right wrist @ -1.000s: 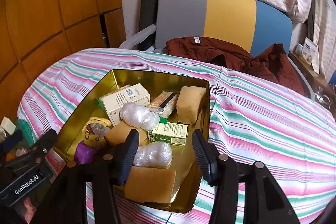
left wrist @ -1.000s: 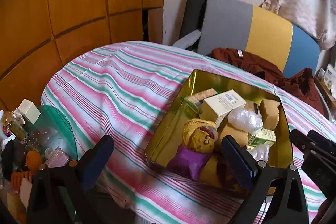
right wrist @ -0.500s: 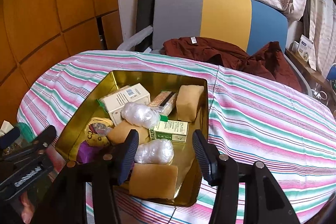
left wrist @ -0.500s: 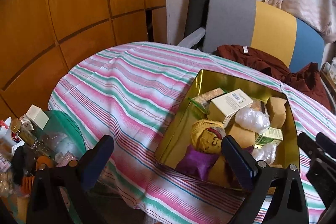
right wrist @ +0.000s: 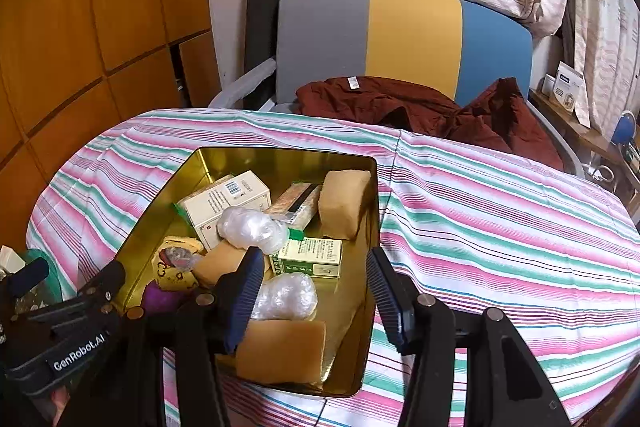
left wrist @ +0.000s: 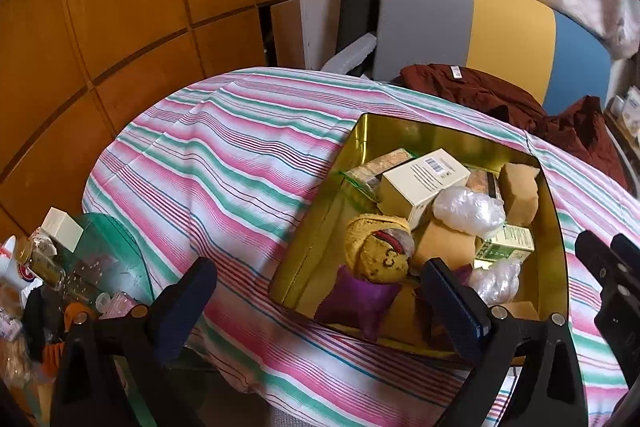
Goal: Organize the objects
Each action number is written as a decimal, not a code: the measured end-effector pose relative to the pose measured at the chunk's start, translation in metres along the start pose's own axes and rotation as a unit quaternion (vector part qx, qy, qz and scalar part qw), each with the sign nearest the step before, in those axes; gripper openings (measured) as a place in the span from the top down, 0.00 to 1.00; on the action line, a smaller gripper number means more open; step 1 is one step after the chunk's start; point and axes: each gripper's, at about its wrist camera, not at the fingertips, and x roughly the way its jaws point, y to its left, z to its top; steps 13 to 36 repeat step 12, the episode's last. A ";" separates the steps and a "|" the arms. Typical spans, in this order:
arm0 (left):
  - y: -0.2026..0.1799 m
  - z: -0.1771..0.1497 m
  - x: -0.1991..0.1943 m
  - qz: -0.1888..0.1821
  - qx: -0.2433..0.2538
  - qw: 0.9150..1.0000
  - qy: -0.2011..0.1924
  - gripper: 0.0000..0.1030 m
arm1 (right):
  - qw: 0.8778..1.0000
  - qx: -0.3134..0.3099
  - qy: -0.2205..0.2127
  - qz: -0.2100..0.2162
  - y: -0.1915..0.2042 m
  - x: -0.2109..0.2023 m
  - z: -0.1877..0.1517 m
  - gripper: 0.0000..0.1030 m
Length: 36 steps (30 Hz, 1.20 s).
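On the striped table, a gold tin (right wrist: 370, 211) sits crammed with odds and ends.

Both grippers hover at its near rim, the left gripper (left wrist: 316, 303) and right gripper (right wrist: 312, 291) gaping, holding nothing. Counted (some may be buried): three tan sponges (right wrist: 344, 203), soft and light, best pinched across the middle; two crinkly plastic bundles (right wrist: 250, 229), slippery; two stiff cartons, one white (right wrist: 224, 201), one green (right wrist: 314, 257), taken by their flat sides.

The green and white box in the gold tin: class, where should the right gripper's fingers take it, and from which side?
Across the green and white box's two long sides, coming from above: it lies flat with its top face clear.
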 end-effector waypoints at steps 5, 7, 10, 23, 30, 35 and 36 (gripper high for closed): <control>-0.001 -0.002 0.002 -0.018 -0.004 1.000 0.012 0.00 | 1.000 0.003 0.003 -0.002 -0.002 0.002 -0.001 0.48; -0.001 -0.002 0.004 -0.024 -0.004 1.000 0.017 0.00 | 1.000 0.003 0.004 -0.002 -0.002 0.003 -0.001 0.48; -0.003 -0.004 0.002 -0.020 -0.003 1.000 0.012 0.00 | 1.000 0.003 0.003 -0.002 -0.003 0.003 -0.002 0.48; -0.007 -0.005 -0.001 -0.017 0.008 1.000 0.004 0.00 | 1.000 0.004 0.003 -0.003 -0.003 0.003 -0.002 0.48; -0.007 -0.005 -0.001 -0.017 0.008 1.000 0.004 0.00 | 1.000 0.004 0.003 -0.003 -0.003 0.003 -0.002 0.48; -0.007 -0.005 -0.001 -0.017 0.008 1.000 0.004 0.00 | 1.000 0.004 0.003 -0.003 -0.003 0.003 -0.002 0.48; -0.007 -0.005 -0.001 -0.017 0.008 1.000 0.004 0.00 | 1.000 0.004 0.003 -0.003 -0.003 0.003 -0.002 0.48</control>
